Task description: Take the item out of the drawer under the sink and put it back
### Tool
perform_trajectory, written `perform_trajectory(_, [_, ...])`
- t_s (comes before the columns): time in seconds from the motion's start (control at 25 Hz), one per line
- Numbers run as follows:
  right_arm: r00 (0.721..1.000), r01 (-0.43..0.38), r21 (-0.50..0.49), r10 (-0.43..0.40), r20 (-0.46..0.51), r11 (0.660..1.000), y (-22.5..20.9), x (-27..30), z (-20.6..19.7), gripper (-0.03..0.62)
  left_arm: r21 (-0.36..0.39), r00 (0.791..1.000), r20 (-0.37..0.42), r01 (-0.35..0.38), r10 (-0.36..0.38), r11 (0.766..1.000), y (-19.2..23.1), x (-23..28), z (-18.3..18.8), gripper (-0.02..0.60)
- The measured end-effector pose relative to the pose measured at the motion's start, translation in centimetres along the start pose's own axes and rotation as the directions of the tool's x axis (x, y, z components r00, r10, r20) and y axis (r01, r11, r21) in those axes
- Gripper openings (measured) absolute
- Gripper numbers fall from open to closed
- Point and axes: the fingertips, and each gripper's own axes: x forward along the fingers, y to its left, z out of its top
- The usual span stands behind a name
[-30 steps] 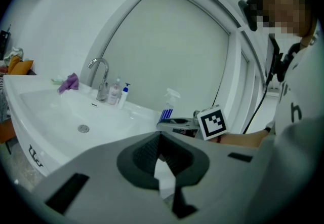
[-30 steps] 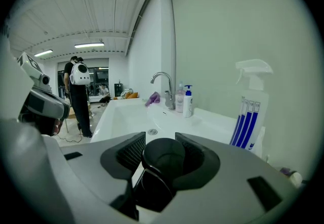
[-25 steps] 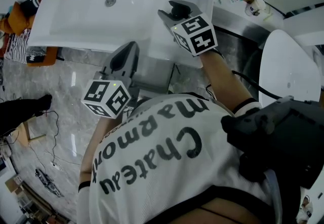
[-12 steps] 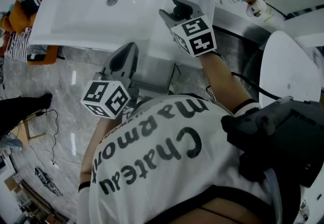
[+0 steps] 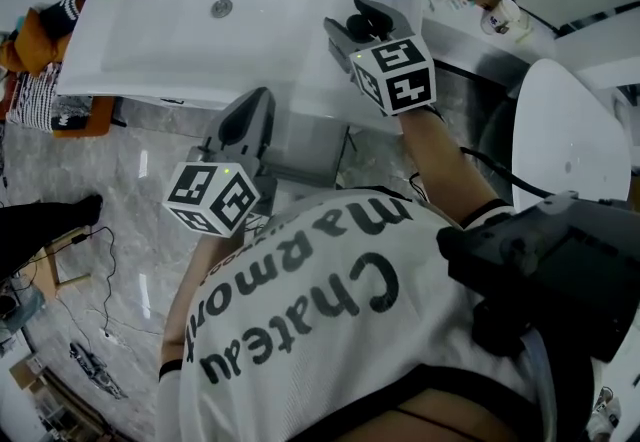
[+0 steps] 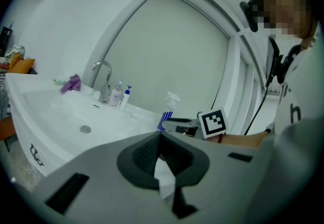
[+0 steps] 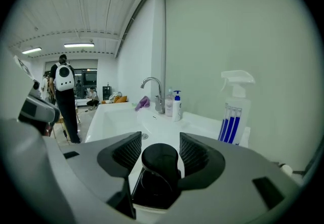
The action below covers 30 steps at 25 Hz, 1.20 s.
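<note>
Two grippers, one sink (image 5: 180, 25), one faucet (image 7: 154, 86), one spray bottle (image 7: 234, 111), two pump bottles (image 7: 176, 106), one purple cloth (image 7: 143, 102), one black round-topped item (image 7: 159, 164). At the sink's right-hand ledge, the right gripper (image 7: 160, 142) has jaws wide and opening, and the black round-topped item stands between them, clear of both pads. Below the sink's front edge, the left gripper (image 6: 161, 138) has jaws together, empty. Faucet, pump bottles and purple cloth line the sink's back rim.
</note>
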Motion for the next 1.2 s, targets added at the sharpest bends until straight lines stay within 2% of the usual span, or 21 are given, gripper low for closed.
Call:
perform_trajectory(0.16, [0.997, 0.046, 0.050, -0.049, 0.051, 0.998, -0.7, -1.1, 1.4, 0.235, -0.007, 1.000, 0.015, 0.005, -0.005, 1.000, 0.7, -1.3, 0.2, 0.009])
perform_trajectory(0.4, [0.990, 0.105, 0.154, -0.118, 0.079, 0.982, -0.2, -3.0, 2.0, 0.235, -0.008, 0.999, 0.025, 0.024, -0.024, 1.000, 1.3, -4.4, 0.7, 0.009])
perform_trajectory(0.68, [0.967, 0.226, 0.186, -0.244, 0.076, 0.956, 2.7, -6.7, 1.6, 0.233, -0.003, 0.999, 0.021, 0.049, -0.049, 0.999, 2.6, -10.4, -0.1, 0.009])
perform_trajectory(0.8, [0.958, 0.265, 0.214, -0.282, 0.057, 0.940, 5.1, -8.6, 0.9, 0.226, 0.002, 0.998, 0.007, 0.058, -0.058, 0.998, 3.1, -13.6, -1.1, 0.009])
perform_trajectory(0.88, [0.957, 0.271, 0.225, -0.288, 0.046, 0.936, 7.5, -9.7, 0.5, 0.183, 0.000, 0.998, -0.001, 0.063, -0.063, 0.998, 3.6, -15.5, -1.7, 0.009])
perform_trajectory(1.04, [0.968, 0.231, 0.229, -0.246, 0.039, 0.946, 13.8, -10.8, -0.3, 0.086, 0.013, 0.997, 0.002, 0.076, -0.077, 0.997, 4.4, -18.8, -2.4, 0.009])
perform_trajectory(1.2, [0.980, 0.178, 0.253, -0.194, 0.041, 0.951, 19.7, -11.9, -0.7, 0.042, 0.023, 0.996, 0.012, 0.088, -0.088, 0.996, 5.1, -21.5, -2.6, 0.009])
